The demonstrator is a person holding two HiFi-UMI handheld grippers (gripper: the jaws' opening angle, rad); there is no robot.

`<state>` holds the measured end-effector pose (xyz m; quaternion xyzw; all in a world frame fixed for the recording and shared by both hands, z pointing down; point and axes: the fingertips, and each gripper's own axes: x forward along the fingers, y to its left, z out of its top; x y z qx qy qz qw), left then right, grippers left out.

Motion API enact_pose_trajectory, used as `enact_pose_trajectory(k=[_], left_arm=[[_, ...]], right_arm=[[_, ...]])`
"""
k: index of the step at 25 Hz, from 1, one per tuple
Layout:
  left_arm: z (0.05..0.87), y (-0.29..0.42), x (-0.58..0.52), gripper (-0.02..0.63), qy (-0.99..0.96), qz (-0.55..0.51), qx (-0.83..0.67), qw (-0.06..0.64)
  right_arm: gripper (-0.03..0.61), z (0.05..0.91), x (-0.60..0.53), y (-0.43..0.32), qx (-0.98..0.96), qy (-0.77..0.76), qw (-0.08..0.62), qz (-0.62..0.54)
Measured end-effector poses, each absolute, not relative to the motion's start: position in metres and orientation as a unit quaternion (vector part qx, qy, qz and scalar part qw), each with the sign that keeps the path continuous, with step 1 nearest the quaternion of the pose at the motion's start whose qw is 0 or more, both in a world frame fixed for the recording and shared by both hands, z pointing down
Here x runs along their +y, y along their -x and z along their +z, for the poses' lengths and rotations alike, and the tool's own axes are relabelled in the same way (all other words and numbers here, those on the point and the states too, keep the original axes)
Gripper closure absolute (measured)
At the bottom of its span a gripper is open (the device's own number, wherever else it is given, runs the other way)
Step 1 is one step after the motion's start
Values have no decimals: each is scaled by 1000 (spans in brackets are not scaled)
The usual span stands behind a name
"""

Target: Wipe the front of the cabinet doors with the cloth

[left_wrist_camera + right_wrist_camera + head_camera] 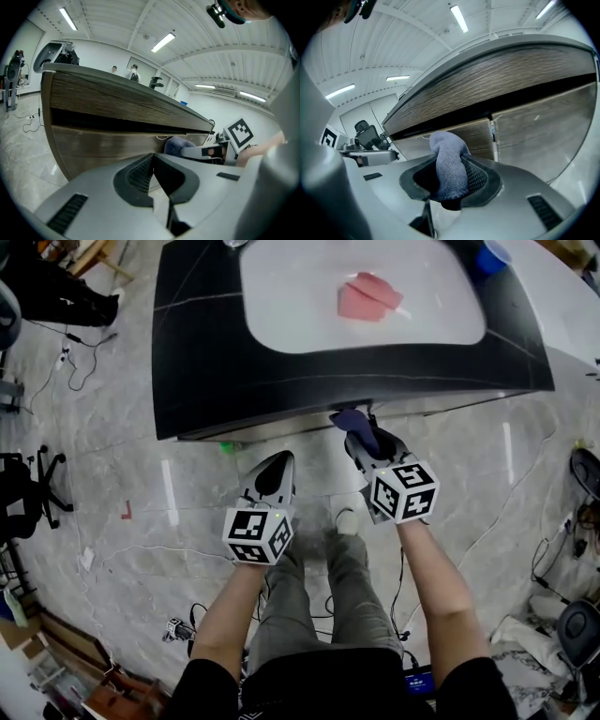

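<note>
My right gripper point(361, 432) is shut on a blue-grey cloth point(451, 164), which bulges out past the jaws. The cloth point(352, 418) reaches the wood-grain cabinet doors point(525, 126) just under the dark countertop point(216, 352). In the right gripper view the cloth's tip is in front of the door point(454, 136) left of the vertical gap between two doors. My left gripper point(272, 476) is shut with nothing in it, held back from the cabinet front point(108, 140). From the left gripper view the cloth point(177, 145) and the right gripper point(206, 150) appear to the right.
A white oval top point(366, 287) on the counter carries a pink cloth point(370, 296) and a blue cup point(492, 257). The marble floor point(112, 493) has cables and a chair point(28, 488) at the left, more gear at the right. People stand far off behind the counter point(133, 70).
</note>
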<state>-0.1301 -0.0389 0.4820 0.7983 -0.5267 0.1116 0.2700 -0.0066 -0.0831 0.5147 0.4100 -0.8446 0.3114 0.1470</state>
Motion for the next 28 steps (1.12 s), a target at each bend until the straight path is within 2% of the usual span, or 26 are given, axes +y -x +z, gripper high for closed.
enact_pose_trajectory(k=[7,12,20,28], left_arm=[[483,84,-45,605,-807,114,-518,262],[489,73,-39,604,-805,122,-518,263],[494,95,-22,604,-790,122,-535,273],[496,167,-8,605,-766,112,-569,276]], right_arm=[[456,521,-88,-54,-825,-441,139,324],[456,519,-75,-63,-824,-437,131,337],[456,524,-49,-5,-844,-388,147,338],[456,524,-22,88,-868,-326,164,337]])
